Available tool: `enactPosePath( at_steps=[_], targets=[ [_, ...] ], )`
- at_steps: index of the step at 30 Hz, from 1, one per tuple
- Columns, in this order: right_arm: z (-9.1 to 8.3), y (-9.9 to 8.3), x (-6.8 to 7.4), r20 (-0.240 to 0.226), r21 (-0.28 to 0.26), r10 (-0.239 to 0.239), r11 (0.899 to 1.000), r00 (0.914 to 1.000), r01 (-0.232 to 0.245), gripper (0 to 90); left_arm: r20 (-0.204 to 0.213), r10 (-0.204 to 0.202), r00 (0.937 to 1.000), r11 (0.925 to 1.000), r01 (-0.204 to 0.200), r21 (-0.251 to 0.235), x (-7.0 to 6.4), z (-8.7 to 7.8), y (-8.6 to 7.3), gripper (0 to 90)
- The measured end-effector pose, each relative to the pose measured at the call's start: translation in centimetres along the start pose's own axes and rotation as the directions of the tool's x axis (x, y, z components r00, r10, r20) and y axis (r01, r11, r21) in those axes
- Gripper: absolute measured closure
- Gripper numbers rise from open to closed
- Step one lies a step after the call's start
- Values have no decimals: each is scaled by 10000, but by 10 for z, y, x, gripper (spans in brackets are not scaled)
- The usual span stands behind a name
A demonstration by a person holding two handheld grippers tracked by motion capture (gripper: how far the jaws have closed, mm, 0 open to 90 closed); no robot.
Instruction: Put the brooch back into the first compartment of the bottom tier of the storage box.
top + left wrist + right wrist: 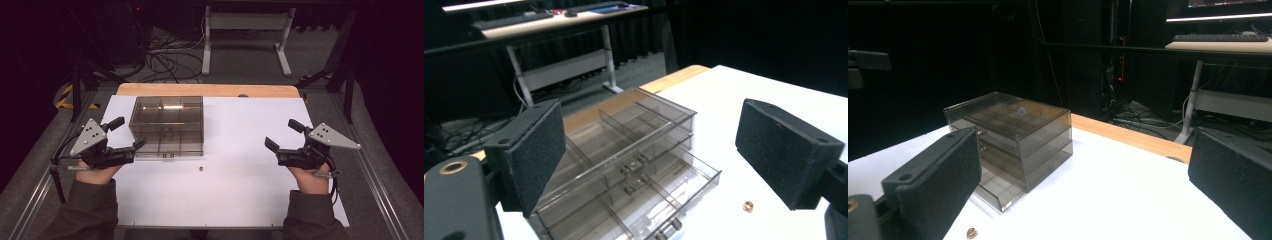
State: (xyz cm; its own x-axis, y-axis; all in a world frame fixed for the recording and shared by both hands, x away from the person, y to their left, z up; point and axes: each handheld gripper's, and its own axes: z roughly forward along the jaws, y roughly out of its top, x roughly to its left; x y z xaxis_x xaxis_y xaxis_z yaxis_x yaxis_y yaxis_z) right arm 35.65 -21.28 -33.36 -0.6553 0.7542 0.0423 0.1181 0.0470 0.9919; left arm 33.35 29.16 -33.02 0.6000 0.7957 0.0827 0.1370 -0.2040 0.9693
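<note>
We hold both grippers just above the white table (pixel 240 200), jaws spread wide and empty. The left gripper (pixel 126 135) sits at the left of the high view, its lower jaw tip close beside the smoky clear drawer box (pixel 167 125), likely so it can work a drawer. In the left gripper view the bottom drawer (pixel 634 205) looks pulled out, its compartments bare as far as we can tell. The small brass nut (pixel 200 169) lies loose at the centre of the frame, just in front of the box. The right gripper (pixel 281 135) waits at the right, well apart from both, probably to take the nut.
</note>
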Motion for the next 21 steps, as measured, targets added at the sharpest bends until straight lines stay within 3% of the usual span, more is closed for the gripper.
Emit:
enactPosePath(
  at_steps=[21],
  targets=[
    [0, 3, 5, -66, 153, -93, 9998, 9999, 94, 17, 925, 471, 9946, 9963, -535, 678, -21, 30, -10, 249]
  ],
)
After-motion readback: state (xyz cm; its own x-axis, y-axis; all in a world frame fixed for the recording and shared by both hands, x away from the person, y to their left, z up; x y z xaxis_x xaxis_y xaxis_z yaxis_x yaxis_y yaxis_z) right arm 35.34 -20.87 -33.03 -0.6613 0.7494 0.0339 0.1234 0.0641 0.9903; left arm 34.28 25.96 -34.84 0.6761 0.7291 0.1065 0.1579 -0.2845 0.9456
